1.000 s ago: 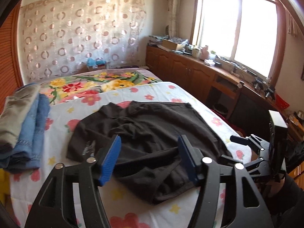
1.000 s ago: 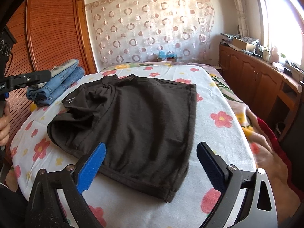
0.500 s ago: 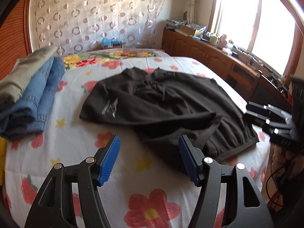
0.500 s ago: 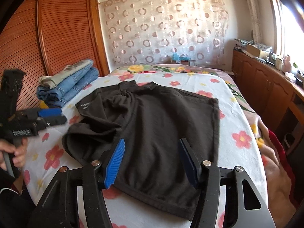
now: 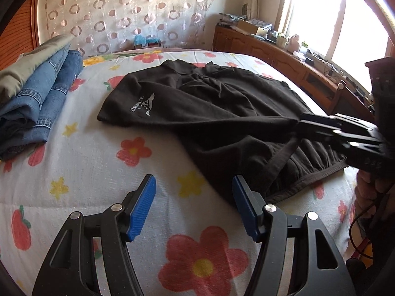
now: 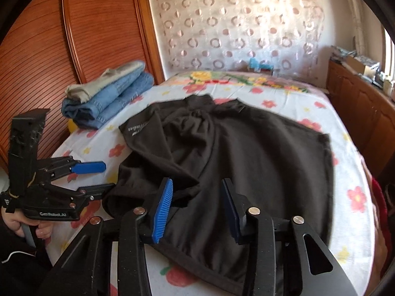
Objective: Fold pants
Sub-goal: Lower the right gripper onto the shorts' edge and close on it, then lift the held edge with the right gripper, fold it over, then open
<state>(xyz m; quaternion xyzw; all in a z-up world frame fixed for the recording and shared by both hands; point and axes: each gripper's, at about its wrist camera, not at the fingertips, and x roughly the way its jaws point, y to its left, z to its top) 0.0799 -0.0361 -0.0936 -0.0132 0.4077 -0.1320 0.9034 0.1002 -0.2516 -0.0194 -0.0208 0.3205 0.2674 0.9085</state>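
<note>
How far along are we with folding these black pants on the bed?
Barely begun. Done: a stack of folded jeans sits at the bed's edge. In hand: the right gripper is closing over the near hem of the black pants; the left gripper hangs open over bare sheet. Left: the pants lie rumpled, no fold made.

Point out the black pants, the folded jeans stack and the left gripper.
black pants (image 6: 259, 162): right wrist view, middle of the spread fabric.
folded jeans stack (image 6: 111, 101): right wrist view, blue denim side.
left gripper (image 5: 193, 207): left wrist view, between its fingertips.

black pants (image 6: 246, 162): 1 | folded jeans (image 5: 44, 98): 2 | khaki garment (image 5: 27, 66): 1 | hand-held gripper: left (image 5: 192, 207) + right (image 6: 197, 212) = 2 | bed (image 5: 98, 162): 1
</note>
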